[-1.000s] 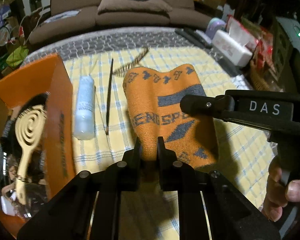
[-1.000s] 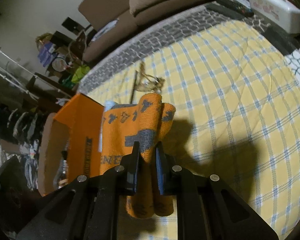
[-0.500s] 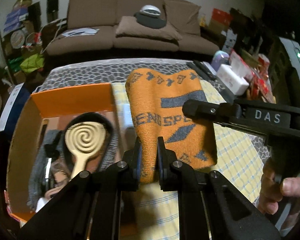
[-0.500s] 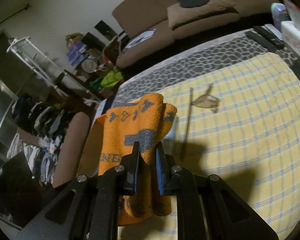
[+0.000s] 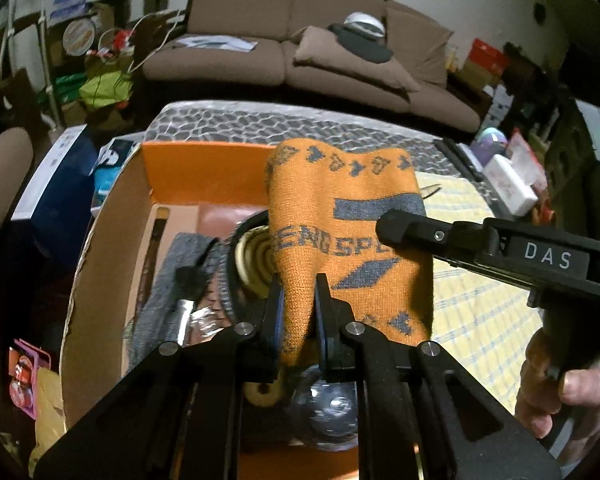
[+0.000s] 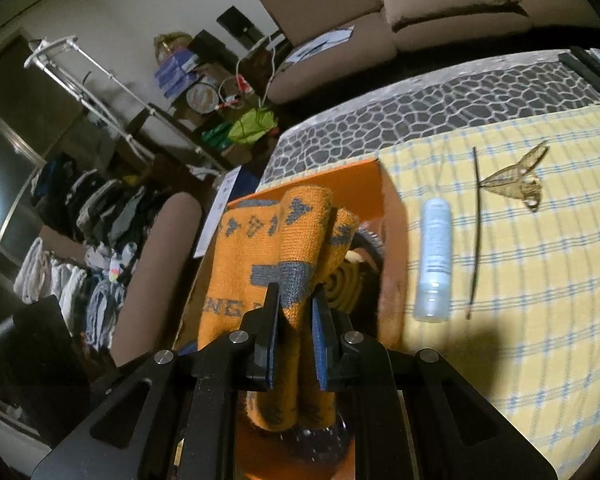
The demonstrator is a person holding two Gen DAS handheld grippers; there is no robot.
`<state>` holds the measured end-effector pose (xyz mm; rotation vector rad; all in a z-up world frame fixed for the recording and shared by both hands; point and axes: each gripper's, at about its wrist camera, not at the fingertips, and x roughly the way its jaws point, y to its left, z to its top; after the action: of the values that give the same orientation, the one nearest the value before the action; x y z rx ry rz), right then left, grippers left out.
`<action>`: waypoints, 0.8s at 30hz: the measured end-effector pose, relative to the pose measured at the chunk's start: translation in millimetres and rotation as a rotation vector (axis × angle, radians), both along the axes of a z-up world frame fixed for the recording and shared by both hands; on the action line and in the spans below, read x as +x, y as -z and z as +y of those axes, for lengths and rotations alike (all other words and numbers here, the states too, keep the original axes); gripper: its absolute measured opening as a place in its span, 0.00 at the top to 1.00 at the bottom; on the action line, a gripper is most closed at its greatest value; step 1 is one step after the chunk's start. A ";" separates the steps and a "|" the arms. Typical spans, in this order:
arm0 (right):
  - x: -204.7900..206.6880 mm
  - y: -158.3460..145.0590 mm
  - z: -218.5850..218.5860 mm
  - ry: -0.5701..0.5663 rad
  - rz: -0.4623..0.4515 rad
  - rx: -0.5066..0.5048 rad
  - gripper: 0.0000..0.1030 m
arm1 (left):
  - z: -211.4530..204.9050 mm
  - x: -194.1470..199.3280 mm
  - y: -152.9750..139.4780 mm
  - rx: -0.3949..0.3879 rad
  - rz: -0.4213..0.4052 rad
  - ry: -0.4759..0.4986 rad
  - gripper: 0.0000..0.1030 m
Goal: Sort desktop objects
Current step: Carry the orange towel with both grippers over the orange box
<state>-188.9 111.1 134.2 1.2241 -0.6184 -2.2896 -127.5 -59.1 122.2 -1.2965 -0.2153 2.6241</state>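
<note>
An orange knitted towel (image 5: 340, 216) with grey lettering hangs in the air above the open orange cardboard box (image 5: 204, 168). My left gripper (image 5: 298, 280) is shut on its near edge. My right gripper (image 6: 294, 290) is shut on a bunched fold of the same towel (image 6: 300, 220); its black body reaches in from the right in the left wrist view. Inside the box lie a cream spiral hairbrush (image 5: 252, 256), a grey cloth (image 5: 168, 280) and a small black brush (image 5: 188, 276). A white-blue tube (image 6: 434, 256), a thin dark stick (image 6: 476, 224) and a clear hair clip (image 6: 516, 176) lie on the yellow checked cloth.
The box stands at the table's left end, on the yellow checked cloth (image 6: 540, 280) over a grey pebble-pattern cover (image 6: 440, 100). A brown sofa (image 5: 300, 40) stands behind. A white tissue box (image 5: 508, 184) sits at the far right. A hand (image 5: 568, 376) holds the right gripper's handle.
Both grippers have carried the towel leftward and a little up, from over the yellow cloth to above the orange box. The tube and stick have stayed on the cloth.
</note>
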 end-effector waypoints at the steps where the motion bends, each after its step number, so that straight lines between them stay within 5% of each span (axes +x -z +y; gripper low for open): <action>1: -2.6 4.1 -4.3 -0.003 -0.006 0.005 0.87 | -4.5 -3.3 4.7 0.005 -0.010 -0.004 0.88; 10: -21.9 28.4 -33.6 -0.001 -0.014 0.125 0.86 | -21.7 -25.4 31.6 0.014 -0.070 -0.009 0.88; 20: -21.4 48.0 -65.8 -0.016 0.045 0.455 0.81 | -7.5 -31.1 54.8 -0.040 -0.129 0.025 0.88; 24: -20.5 50.2 -68.6 -0.024 0.051 0.483 0.79 | -2.2 -29.3 55.2 -0.080 -0.136 0.033 0.87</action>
<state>-209.4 42.6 84.0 1.3615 -0.0227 -2.5244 -156.8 -61.4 67.0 -1.4925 -0.1100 2.5432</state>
